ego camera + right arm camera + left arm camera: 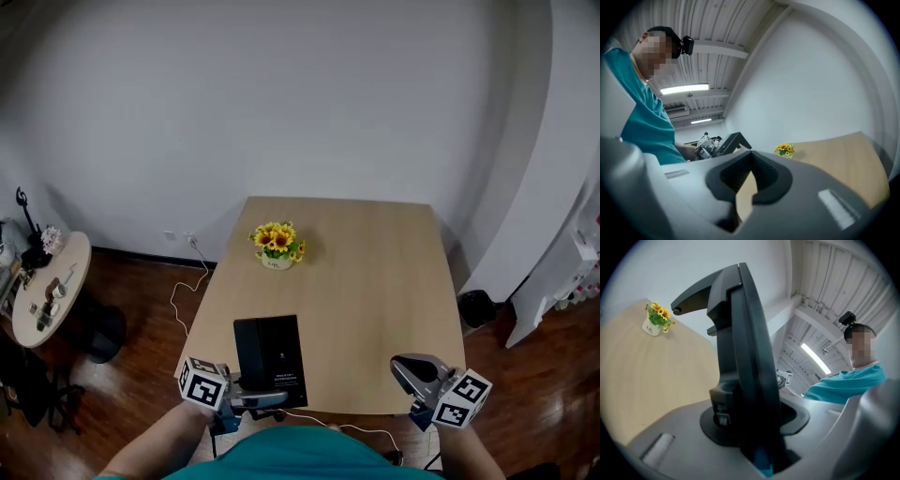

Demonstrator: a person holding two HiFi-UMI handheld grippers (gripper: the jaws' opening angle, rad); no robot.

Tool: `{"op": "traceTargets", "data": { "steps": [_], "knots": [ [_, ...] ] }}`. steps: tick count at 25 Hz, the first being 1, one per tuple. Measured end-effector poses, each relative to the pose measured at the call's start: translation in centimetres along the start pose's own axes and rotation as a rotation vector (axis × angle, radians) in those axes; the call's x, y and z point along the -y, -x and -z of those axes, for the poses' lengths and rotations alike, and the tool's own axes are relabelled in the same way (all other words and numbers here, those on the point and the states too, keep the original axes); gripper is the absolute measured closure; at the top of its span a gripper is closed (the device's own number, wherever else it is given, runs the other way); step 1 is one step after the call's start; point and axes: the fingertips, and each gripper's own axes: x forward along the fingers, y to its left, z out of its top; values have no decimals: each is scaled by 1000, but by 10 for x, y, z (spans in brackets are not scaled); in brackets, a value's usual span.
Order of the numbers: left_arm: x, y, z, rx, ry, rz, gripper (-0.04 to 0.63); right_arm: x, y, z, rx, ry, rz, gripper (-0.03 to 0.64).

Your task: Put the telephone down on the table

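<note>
Left gripper point(255, 399): clamped on the black telephone point(271, 360) — near-left part of the table point(375, 281).
Right gripper point(412, 371): jaws spread, empty — near-right edge.

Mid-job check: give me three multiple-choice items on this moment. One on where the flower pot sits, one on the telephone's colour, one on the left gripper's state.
1. Where on the table is the flower pot? A far-left part; B near edge; C far-right corner.
2. What colour is the telephone? A white; B black; C red.
3. The left gripper is: A open and empty; B shut on the telephone; C out of view.

Answers:
1 A: the head view shows it left of centre, towards the wall.
2 B: its body is dark in both views.
3 B: the left gripper view shows the jaws clamped on it.
</note>
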Motion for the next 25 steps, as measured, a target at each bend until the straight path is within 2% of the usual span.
{"op": "traceTargets", "data": {
  "steps": [4, 9, 14, 18, 25],
  "knots": [
    [-34, -39, -14, -47, 42, -7, 410, 27, 5, 3, -10, -24, -8, 614],
    [-86, -73, -32, -95, 84, 17, 410, 49, 7, 18, -40, -91, 27, 614],
    [-148, -99, -45, -160, 123, 28, 410, 62, 4, 25, -61, -130, 91, 614],
    [-202, -120, -63, -173, 170, 45, 410, 73, 1, 34, -74, -178, 151, 615],
    [-273, -157, -93, -219, 192, 72, 410, 86, -1, 60, -133, -257, 221, 614]
  ]
}}
